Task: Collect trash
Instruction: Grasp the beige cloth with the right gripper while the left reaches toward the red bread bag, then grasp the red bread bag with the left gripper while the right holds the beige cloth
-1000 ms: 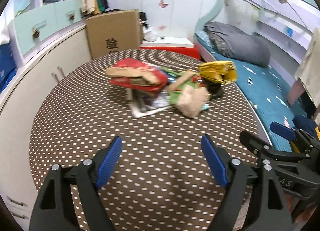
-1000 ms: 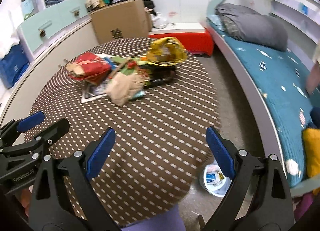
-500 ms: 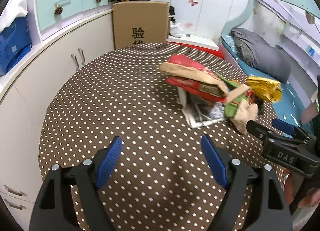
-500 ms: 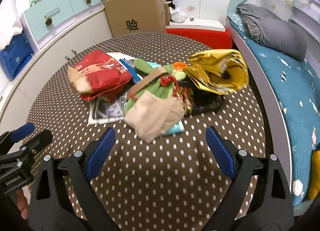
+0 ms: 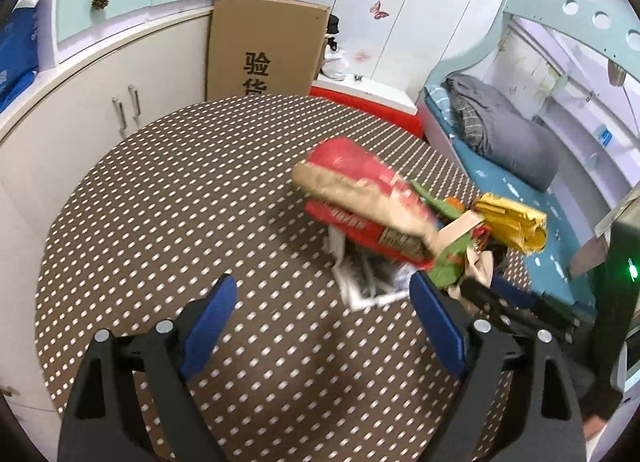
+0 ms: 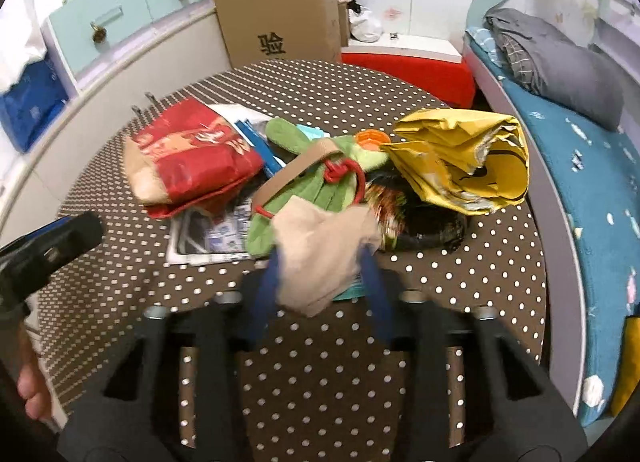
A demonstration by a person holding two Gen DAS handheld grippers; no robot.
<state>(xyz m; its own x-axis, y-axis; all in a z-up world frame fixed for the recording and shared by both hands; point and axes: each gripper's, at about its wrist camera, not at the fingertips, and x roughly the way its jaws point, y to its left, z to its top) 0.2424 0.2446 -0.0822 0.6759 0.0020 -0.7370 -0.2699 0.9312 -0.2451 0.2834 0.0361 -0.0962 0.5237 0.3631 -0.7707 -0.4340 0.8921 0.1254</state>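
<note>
**Right wrist view: fingers closing on a beige piece that may drag the pile**

Right wrist view shows my right gripper [image 6: 320,278] with its fingers narrow, one on each side of the beige crumpled piece [image 6: 324,250] at the near edge of the trash pile on the table [image 6: 460,282]. I cannot tell if they already pinch it. My worry: the beige piece seems joined to the green cloth [image 6: 304,190] by a red cord [image 6: 340,174], so lifting may pull the cloth and tip the yellow bag [image 6: 464,158] toward the table edge. The red bag [image 6: 192,154] lies left of them. My left gripper [image 5: 320,318] hangs above bare table, fingers wide, holding nothing.
</note>
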